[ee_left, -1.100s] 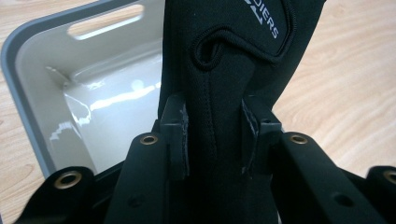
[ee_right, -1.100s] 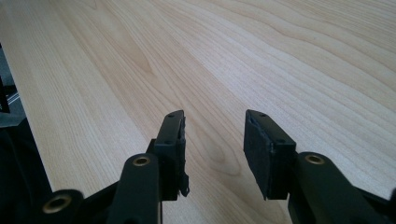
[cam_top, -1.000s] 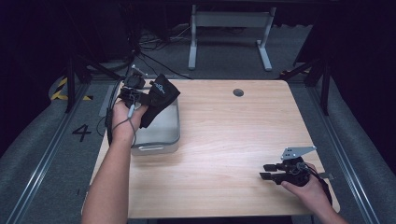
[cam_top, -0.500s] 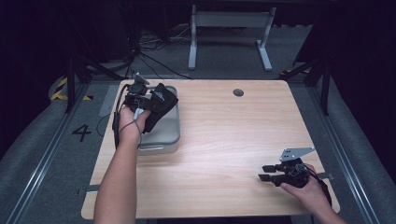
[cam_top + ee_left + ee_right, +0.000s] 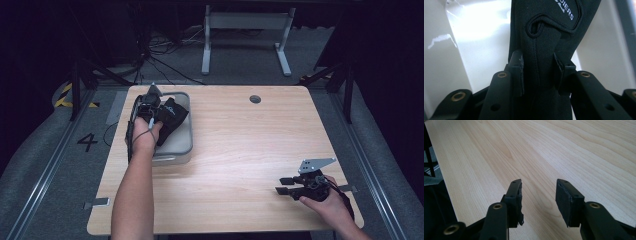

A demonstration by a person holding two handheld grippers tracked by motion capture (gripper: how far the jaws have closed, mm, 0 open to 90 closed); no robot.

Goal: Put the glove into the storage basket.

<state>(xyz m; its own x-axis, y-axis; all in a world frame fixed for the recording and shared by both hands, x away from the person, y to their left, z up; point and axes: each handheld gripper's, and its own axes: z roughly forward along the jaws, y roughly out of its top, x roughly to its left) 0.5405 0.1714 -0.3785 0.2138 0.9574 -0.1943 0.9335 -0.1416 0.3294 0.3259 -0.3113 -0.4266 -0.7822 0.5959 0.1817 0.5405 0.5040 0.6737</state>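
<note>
Lowered since the earlier frame, the left gripper [image 5: 150, 107] now carries the black fabric item [image 5: 170, 120] down inside the grey bin [image 5: 184, 150], where a second ago it hung above the rim. In the left gripper view its two pads [image 5: 516, 72] press on a fold of that one black fabric item [image 5: 544, 37], which bears white lettering near the top and hangs against the bin's pale wall [image 5: 474, 37]. The bin, a single one, sits at about ten o'clock on the wooden table [image 5: 240, 150]. The right gripper [image 5: 287, 186] rests in the person's hand at about four o'clock on the table, well apart from the bin; its jaws have just been opening and stand apart with nothing between them, just bare tabletop [image 5: 549, 152] beyond the two pads [image 5: 567, 200]. One small round hole [image 5: 255, 99] marks the table near twelve o'clock.
</note>
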